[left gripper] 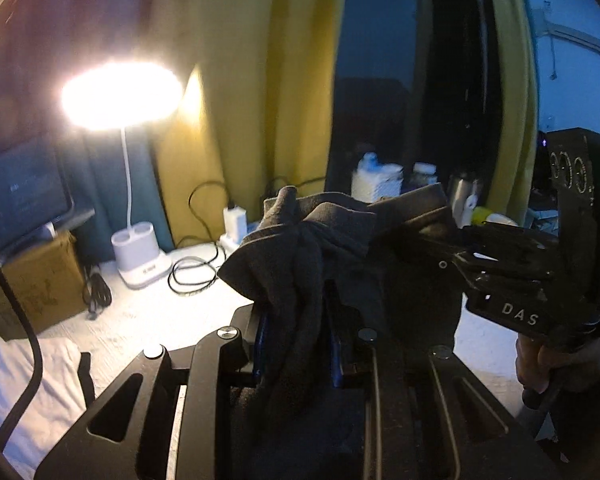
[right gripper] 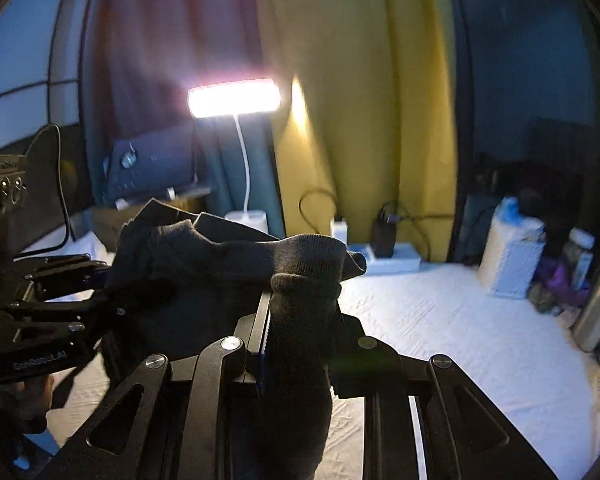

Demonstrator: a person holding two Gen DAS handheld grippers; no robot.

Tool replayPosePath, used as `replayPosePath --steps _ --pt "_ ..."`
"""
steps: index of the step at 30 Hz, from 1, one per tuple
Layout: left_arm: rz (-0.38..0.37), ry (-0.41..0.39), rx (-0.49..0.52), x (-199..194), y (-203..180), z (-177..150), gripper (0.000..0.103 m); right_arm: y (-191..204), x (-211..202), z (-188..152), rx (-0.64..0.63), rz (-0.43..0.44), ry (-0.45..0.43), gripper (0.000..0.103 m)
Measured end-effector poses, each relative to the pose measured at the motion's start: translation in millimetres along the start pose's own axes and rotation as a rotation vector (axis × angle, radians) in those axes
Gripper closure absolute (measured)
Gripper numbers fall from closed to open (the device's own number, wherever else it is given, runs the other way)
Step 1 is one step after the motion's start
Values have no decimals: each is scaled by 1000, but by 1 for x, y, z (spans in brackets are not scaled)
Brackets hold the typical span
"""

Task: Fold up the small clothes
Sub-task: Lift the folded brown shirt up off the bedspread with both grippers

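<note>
A dark grey sock (left gripper: pixel 324 248) hangs in the air between my two grippers, above the white table. My left gripper (left gripper: pixel 296 312) is shut on one end of it; the cloth bunches and drapes over its fingers. My right gripper (left gripper: pixel 452 252) comes in from the right in the left wrist view and pinches the other end. In the right wrist view the right gripper (right gripper: pixel 300 312) is shut on the ribbed cuff of the sock (right gripper: pixel 236 256), and the left gripper (right gripper: pixel 100 292) grips the far end at the left. The fingertips are hidden by cloth.
A lit white desk lamp (left gripper: pixel 140 256) stands at the back of the table (right gripper: pixel 460 320), with cables and a charger (left gripper: pixel 234 220) beside it. A cardboard box (left gripper: pixel 32 280) is at the left. White cloth (left gripper: pixel 28 392) lies near left. Bottles and jars (right gripper: pixel 512 256) stand at the right.
</note>
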State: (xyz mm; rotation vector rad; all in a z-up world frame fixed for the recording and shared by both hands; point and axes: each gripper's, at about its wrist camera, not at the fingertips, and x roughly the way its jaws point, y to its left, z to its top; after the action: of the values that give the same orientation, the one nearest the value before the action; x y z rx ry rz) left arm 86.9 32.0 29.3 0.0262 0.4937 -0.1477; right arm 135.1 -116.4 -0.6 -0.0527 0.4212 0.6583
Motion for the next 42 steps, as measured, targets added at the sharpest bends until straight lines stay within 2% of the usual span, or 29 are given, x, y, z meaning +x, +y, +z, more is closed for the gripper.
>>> replayPosePath --steps 6,11,23,31,37,42 --pt "-3 -99 22 -45 -17 13 81 15 -61 13 -44 -18 -113 80" --pt "7 -156 24 -73 -22 20 82 29 -96 23 -86 -21 -189 81" --pt "21 -268 14 -128 -14 25 83 66 -146 46 -163 -7 -303 81" --pt "84 -350 22 -173 -2 25 83 102 -171 61 -224 42 -369 81" --pt "121 -354 21 -201 11 13 83 127 -175 62 -246 104 -384 81" --pt "149 -296 -10 -189 30 -5 83 139 -151 54 -242 152 -328 81"
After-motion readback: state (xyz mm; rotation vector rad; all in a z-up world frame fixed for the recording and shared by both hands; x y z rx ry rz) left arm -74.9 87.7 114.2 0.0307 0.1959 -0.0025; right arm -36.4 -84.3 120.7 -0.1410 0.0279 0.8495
